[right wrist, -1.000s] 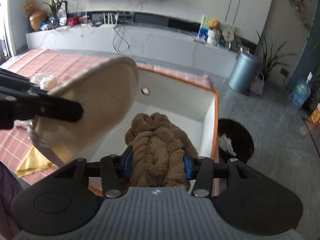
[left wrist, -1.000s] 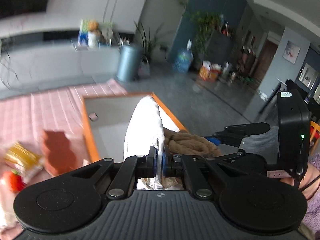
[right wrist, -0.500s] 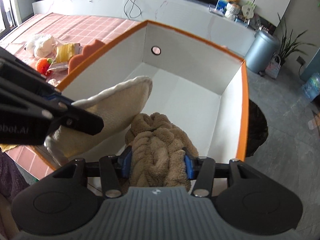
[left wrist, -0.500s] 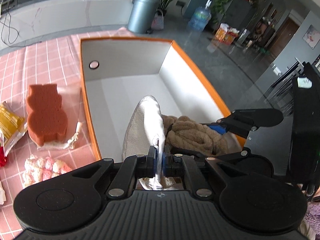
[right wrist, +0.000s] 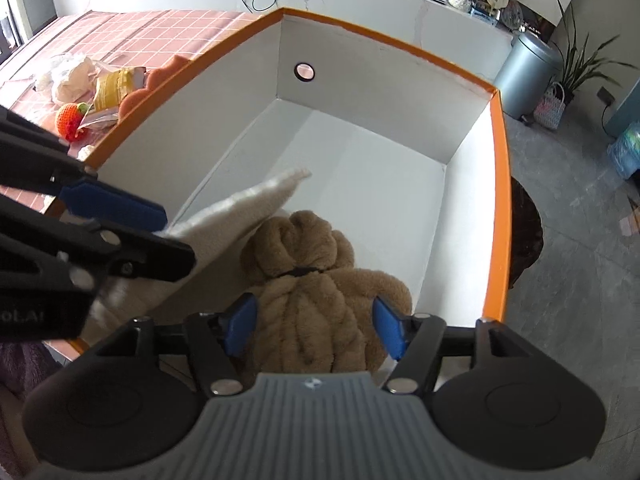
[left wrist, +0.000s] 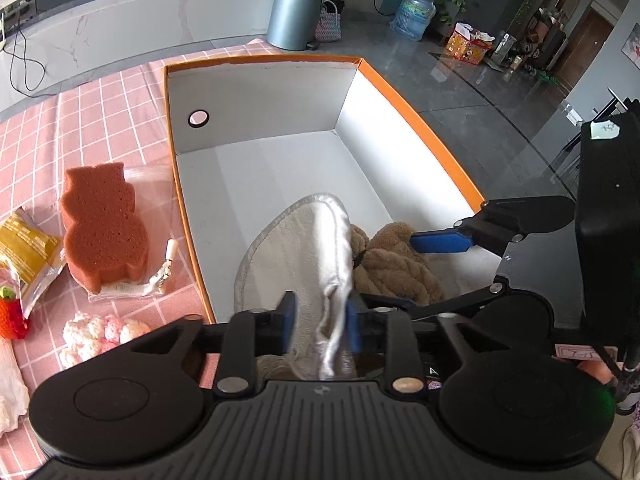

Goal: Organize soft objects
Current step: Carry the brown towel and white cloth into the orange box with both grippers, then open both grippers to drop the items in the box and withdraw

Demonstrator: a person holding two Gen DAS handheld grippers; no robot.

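Observation:
A white box with an orange rim stands on the pink checked cloth. My left gripper is open over the box's near end; a cream oval pad with a silvery edge lies loose between its fingers, resting in the box. The pad also shows in the right wrist view. My right gripper is open around a brown plush bundle that sits on the box floor beside the pad. The bundle shows in the left wrist view.
Left of the box on the cloth lie an orange bear-shaped sponge, a yellow packet, a red knitted strawberry and a pink-white fluffy piece. A grey bin stands on the floor beyond.
Both grippers have lowered into the box and opened. The pad and the brown bundle, held before, now rest in the box.

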